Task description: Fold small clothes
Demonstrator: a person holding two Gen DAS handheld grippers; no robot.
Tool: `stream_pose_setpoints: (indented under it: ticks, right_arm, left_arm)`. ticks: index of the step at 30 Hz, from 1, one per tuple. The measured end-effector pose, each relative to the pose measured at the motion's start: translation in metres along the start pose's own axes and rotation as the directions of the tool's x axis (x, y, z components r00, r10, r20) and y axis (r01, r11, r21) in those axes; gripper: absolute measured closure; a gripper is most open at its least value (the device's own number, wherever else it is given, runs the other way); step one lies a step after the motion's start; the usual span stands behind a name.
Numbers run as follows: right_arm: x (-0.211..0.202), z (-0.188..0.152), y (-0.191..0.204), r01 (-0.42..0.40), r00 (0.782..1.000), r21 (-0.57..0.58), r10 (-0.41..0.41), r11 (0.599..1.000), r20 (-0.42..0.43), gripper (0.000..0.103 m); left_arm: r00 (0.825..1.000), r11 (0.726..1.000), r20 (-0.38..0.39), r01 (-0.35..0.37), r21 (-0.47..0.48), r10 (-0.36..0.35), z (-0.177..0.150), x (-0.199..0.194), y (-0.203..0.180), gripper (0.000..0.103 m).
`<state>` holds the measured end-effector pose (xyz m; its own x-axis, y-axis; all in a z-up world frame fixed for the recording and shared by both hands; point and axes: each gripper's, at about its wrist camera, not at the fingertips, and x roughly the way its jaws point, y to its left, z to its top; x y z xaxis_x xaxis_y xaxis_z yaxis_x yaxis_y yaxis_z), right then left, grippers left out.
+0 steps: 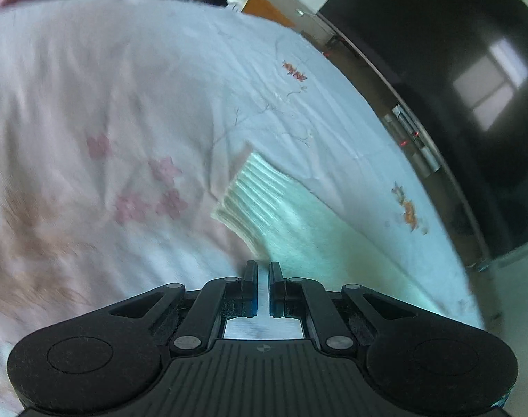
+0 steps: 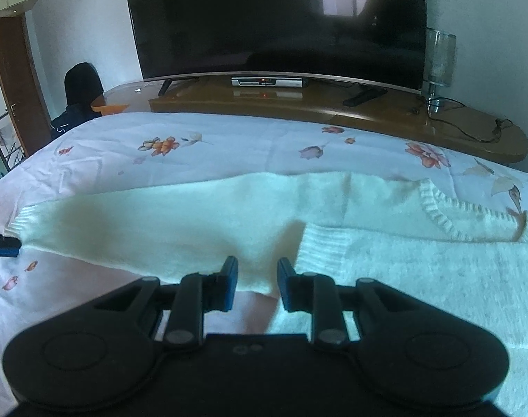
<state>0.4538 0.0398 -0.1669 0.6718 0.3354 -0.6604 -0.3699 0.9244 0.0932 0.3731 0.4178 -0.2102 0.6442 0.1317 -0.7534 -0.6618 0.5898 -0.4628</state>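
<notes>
Behind the bed (image 2: 229,132) stands a big dark TV (image 2: 277,17) on a long brown wooden stand (image 2: 333,111), with a glass lamp (image 2: 439,59) at its right end. Over the bed lies a pale sheet with small flowers on it, and on the sheet lies a cream knitted sweater (image 2: 420,278).

One sleeve (image 2: 142,222) of the sweater is stretched out long, running from the body on the right side of the right wrist view across to the left. Its ribbed cuff (image 2: 18,224) is at the far left end. The neck of the sweater, with its ribbed edge, points toward the TV side of the bed.

At the cuff end, the left gripper (image 1: 262,267) has its jaws pulled almost all the way together, and the edge of the sleeve seems to be pinched between them. Its blue-tipped end (image 2: 3,245) peeks in at the left edge of the right wrist view, touching the cuff.

Partly open, the right gripper (image 2: 257,267) sits at the near edge of the sleeve, close to the sweater body. Sleeve cloth lies between its jaws, but I cannot tell if they are squeezing it.

Only the left wrist view shows the cuff ribs (image 1: 257,191) up close and the wide bare sheet beyond. Only the right wrist view shows the whole sleeve, the sweater body and a dark chair (image 2: 81,87) at the bed's far left corner.

Lots of open sheet lies between the sweater and the bed's far edge.
</notes>
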Motion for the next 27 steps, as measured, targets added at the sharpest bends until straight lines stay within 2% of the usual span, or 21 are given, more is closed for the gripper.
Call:
stream_pose_setpoints:
  ticks: [3,4,6,7,9,11,13,16,20,23,24,26,27]
  right_arm:
    - [0.0,0.001,0.002,-0.005,1.0,-0.007,0.005,1.0,0.001,0.077]
    - [0.0,0.001,0.002,-0.008,1.0,-0.008,0.008,1.0,0.001,0.077]
    - [0.002,0.0,0.002,-0.012,1.0,-0.006,0.012,1.0,-0.002,0.077]
    - [0.003,0.0,0.002,-0.014,1.0,-0.005,0.014,1.0,-0.004,0.077]
    - [0.004,-0.001,0.001,-0.017,1.0,-0.006,0.017,1.0,-0.01,0.077]
    - [0.004,-0.002,0.0,-0.019,1.0,-0.009,0.019,1.0,-0.01,0.077]
    - [0.004,-0.002,-0.001,-0.018,1.0,-0.012,0.017,1.0,-0.009,0.077]
    - [0.005,-0.001,-0.003,-0.019,1.0,-0.011,0.019,1.0,-0.009,0.077]
    - [0.006,-0.001,-0.003,-0.02,1.0,-0.015,0.02,1.0,-0.012,0.077]
    - [0.006,-0.001,-0.006,-0.02,1.0,-0.013,0.02,1.0,-0.012,0.078]
    - [0.007,-0.001,-0.006,-0.021,1.0,-0.011,0.02,1.0,-0.012,0.078]
    - [0.007,-0.001,-0.006,-0.022,1.0,-0.012,0.022,1.0,-0.013,0.078]
    - [0.007,-0.001,-0.006,-0.023,1.0,-0.013,0.023,1.0,-0.013,0.078]
  left_arm:
    - [0.999,0.996,0.022,-0.048,0.079,0.046,-0.001,-0.005,-0.01,0.099]
    - [0.999,0.996,0.024,-0.044,0.073,0.043,-0.001,-0.006,-0.009,0.099]
    - [0.998,1.0,0.057,0.007,-0.02,-0.006,-0.002,-0.008,0.004,0.1]
    - [0.998,0.999,0.064,-0.008,-0.05,0.012,0.001,-0.009,0.01,0.103]
    - [0.995,0.999,0.093,-0.042,-0.025,0.044,0.001,-0.011,0.009,0.103]
    - [0.993,0.999,0.112,-0.028,-0.017,0.03,-0.001,-0.011,0.009,0.103]
    - [0.996,1.0,0.085,0.002,-0.031,0.0,0.001,-0.007,0.01,0.102]
    - [0.999,0.998,0.015,-0.042,-0.055,0.043,0.002,0.002,0.008,0.102]
    - [1.0,0.986,0.0,-0.013,-0.165,0.013,0.007,0.004,0.017,0.101]
    - [1.0,0.992,-0.018,-0.022,-0.123,0.02,0.012,0.003,0.012,0.101]
    - [1.0,0.995,-0.005,-0.028,-0.096,0.027,0.009,0.003,0.01,0.101]
    - [0.995,0.996,0.083,-0.055,-0.066,0.06,0.003,-0.004,0.006,0.102]
    - [0.993,0.997,0.101,-0.052,-0.064,0.058,0.001,-0.008,0.006,0.102]
